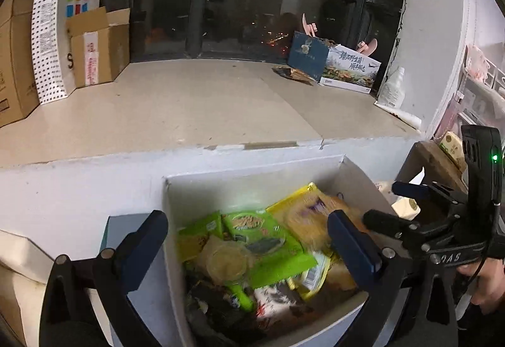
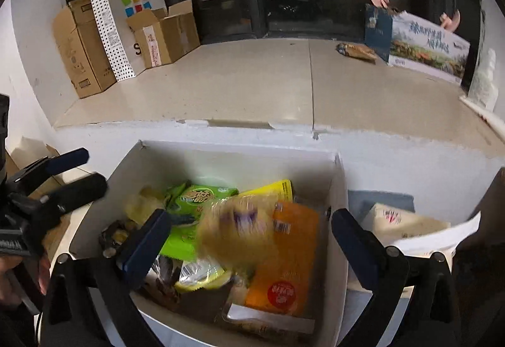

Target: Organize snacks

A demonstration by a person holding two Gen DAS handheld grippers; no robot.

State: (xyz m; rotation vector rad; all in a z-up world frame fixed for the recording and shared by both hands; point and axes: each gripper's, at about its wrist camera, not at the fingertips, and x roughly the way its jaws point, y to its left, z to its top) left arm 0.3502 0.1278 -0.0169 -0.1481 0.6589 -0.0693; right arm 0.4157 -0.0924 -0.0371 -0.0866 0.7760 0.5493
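Observation:
A white open box (image 1: 252, 179) (image 2: 240, 151) stands against a low white ledge and holds several snack packs: a green pack (image 1: 268, 239) (image 2: 202, 195), a yellow bag (image 1: 303, 208), an orange pack (image 2: 290, 252) and a blurred clear yellow bag (image 2: 240, 227). My left gripper (image 1: 249, 236) is open and empty above the box. My right gripper (image 2: 249, 236) is open above the box, with the blurred yellow bag between its fingers, loose. Each gripper also shows in the other's view: the right one (image 1: 397, 208), the left one (image 2: 75, 170).
Behind the ledge a beige sill (image 1: 195, 101) runs to a dark window. Cardboard boxes (image 1: 98, 47) and a dotted paper bag (image 1: 63, 25) stand at its left, a printed carton (image 1: 347, 69) at its right. A paper-topped box (image 2: 401, 220) sits right of the snack box.

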